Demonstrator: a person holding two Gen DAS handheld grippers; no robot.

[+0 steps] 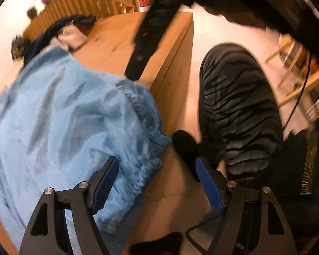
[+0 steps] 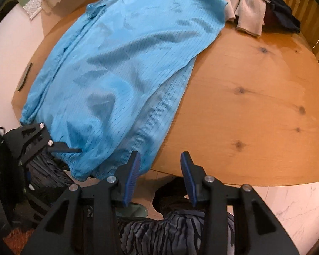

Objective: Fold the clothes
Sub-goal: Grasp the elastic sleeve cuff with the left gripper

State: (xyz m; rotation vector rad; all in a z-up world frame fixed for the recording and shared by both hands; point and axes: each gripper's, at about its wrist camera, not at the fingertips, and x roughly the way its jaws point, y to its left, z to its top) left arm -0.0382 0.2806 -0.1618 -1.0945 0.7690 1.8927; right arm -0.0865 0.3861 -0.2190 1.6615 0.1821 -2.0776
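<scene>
Right wrist view alone shows beige cloth (image 2: 249,16), left hand-held gripper (image 2: 59,148)

1. A knotty wooden table (image 2: 255,106) carries everything.
2. A light blue garment (image 2: 121,68) lies spread over its left half, hem overhanging the near edge.
3. Beige cloth (image 2: 248,14) and dark clothes (image 2: 282,10) lie at the far edge.

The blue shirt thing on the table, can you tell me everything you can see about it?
The light blue garment looks thin and smooth, with fine dark pinstripes and many wrinkles. It lies spread out, not folded, on the wooden table, its gathered elastic edge hanging over the near side. A stitched seam runs along it. Its far end touches a grey cloth beside dark clothes. The left gripper reaches its elastic edge, and the right gripper is open just beside it.
</scene>
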